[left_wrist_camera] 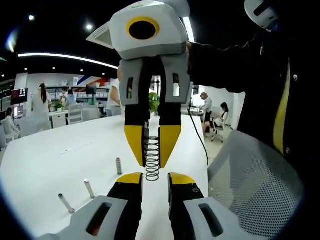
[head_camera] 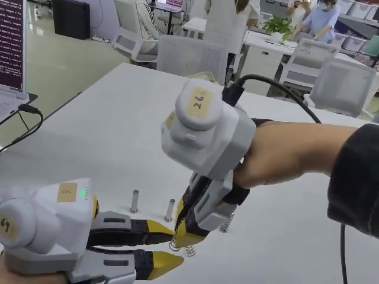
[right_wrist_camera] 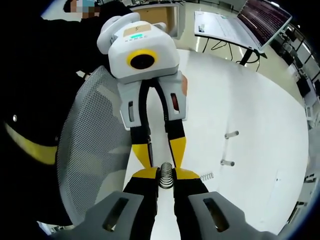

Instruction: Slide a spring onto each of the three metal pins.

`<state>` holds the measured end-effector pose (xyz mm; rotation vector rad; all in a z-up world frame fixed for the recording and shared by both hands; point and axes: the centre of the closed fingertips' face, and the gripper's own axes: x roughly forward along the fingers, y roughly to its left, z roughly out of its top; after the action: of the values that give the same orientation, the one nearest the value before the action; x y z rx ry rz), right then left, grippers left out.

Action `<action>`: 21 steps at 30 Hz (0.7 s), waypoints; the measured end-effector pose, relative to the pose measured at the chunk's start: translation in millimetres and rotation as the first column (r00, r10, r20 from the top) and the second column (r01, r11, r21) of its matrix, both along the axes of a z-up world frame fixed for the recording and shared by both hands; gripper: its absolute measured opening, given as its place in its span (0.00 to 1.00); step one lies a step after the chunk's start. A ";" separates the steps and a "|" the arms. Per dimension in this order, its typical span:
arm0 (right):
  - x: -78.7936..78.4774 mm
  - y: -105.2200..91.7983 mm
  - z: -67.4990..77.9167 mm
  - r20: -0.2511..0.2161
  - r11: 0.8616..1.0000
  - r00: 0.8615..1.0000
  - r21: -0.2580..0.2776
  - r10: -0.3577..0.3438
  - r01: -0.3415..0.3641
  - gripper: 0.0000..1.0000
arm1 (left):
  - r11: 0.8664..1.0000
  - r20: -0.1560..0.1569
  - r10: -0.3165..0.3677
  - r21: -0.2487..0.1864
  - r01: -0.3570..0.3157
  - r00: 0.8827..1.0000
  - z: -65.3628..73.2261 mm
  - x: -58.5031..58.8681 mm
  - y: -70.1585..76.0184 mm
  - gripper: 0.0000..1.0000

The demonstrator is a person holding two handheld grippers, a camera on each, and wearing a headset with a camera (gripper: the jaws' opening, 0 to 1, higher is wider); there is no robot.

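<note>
open-plan office: white desks (head_camera: 118,118), mesh chairs (head_camera: 343,86), a monitor (right_wrist_camera: 262,17), a potted plant (head_camera: 277,25).

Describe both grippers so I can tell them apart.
Both are white-bodied with grey-black jaws and yellow tips. The left gripper carries tag 69 and a green light; the right gripper has tag 26 and a black cable. The sleeve is dark.

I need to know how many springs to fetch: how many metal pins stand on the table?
3, in a row on the white table: near pin, middle pin, far pin beside the spring in the right gripper. None seems hidden.
</note>
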<state>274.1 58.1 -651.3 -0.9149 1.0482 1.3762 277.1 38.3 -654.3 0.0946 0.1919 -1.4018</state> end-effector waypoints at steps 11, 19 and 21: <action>2.3 0.8 -0.1 0.005 1.000 1.000 0.016 -0.010 0.010 0.08 | 0.999 0.005 0.044 0.030 -0.044 0.999 -8.8 4.6 7.9 0.31; 5.7 1.5 2.7 0.012 0.999 1.000 0.031 -0.021 0.021 0.08 | 0.996 -0.009 0.086 0.036 -0.085 0.996 -14.4 8.0 20.8 0.43; 7.2 0.9 2.6 0.016 0.999 1.000 0.029 -0.024 0.024 0.08 | 0.994 -0.010 0.099 0.041 -0.098 0.995 -16.0 9.1 24.6 0.45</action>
<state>281.3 59.1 -648.7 -0.8883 1.0212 1.3587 286.2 63.0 -670.3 0.1090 0.2325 -1.3005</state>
